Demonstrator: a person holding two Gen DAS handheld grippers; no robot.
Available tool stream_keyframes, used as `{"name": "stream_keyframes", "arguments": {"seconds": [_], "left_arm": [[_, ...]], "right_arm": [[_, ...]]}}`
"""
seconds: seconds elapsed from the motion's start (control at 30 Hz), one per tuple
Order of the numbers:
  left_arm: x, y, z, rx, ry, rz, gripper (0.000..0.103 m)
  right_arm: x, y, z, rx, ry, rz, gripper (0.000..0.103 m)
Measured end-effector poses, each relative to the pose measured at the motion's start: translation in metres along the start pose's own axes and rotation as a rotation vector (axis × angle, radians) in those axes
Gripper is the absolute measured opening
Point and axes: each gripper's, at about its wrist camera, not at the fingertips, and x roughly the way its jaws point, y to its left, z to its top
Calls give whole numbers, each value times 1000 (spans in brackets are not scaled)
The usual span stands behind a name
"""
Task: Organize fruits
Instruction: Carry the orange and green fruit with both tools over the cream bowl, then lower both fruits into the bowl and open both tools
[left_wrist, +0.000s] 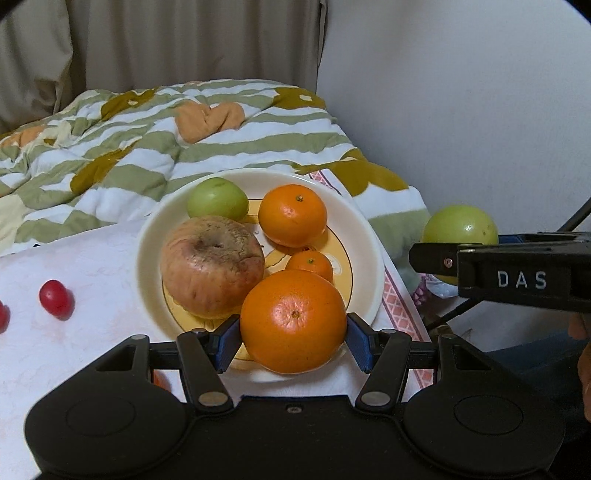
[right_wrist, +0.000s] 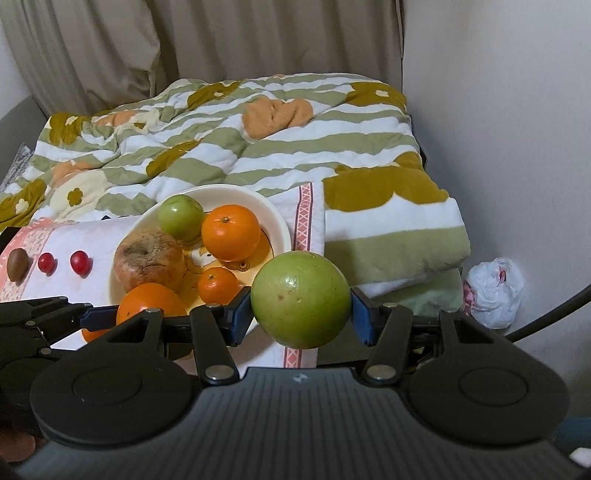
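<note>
A cream plate (left_wrist: 369, 258) on a white cloth holds a wrinkled brown apple (left_wrist: 212, 266), a small green fruit (left_wrist: 218, 199), an orange (left_wrist: 292, 216) and a tiny orange (left_wrist: 309, 264). My left gripper (left_wrist: 293, 341) is shut on a large orange (left_wrist: 293, 321) at the plate's near rim. My right gripper (right_wrist: 301, 315) is shut on a green apple (right_wrist: 301, 299), held in the air to the right of the plate (right_wrist: 280, 229), past the cloth's edge. The green apple also shows in the left wrist view (left_wrist: 460, 225).
Two red cherry tomatoes (right_wrist: 79, 262) and a brown kiwi (right_wrist: 17, 264) lie on the cloth left of the plate. A striped green and white quilt (right_wrist: 258, 147) lies behind. A white plastic bag (right_wrist: 493, 291) sits on the floor by the wall.
</note>
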Motion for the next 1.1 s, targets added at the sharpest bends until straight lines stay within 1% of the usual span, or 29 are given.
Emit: {"name": "stream_keyframes", "arguments": {"seconds": [0.1, 0.17, 0.2, 0.23, 0.4, 0.57, 0.8, 1.1], "left_arm": [[1, -1, 1, 2, 16, -3, 65], [-2, -1, 2, 7, 15, -24, 81], [-5, -1, 1, 8, 5, -29, 93], [-8, -1, 1, 11, -7, -27, 97], [-20, 3, -3, 17, -10, -28, 97], [-34, 17, -6, -12, -27, -14, 97], [-48, 36, -12, -35, -47, 45, 97], [-60, 53, -26, -76, -60, 92, 97]], "right_arm": [[3, 0, 2, 7, 3, -2, 70], [4, 0, 3, 9, 2, -2, 70], [4, 0, 3, 8, 1, -1, 70], [4, 1, 4, 9, -1, 0, 70], [7, 4, 8, 12, -8, 7, 70], [12, 14, 10, 4, -5, 20, 70], [30, 31, 12, -33, -22, 35, 70], [57, 40, 12, -89, -42, 26, 71]]}}
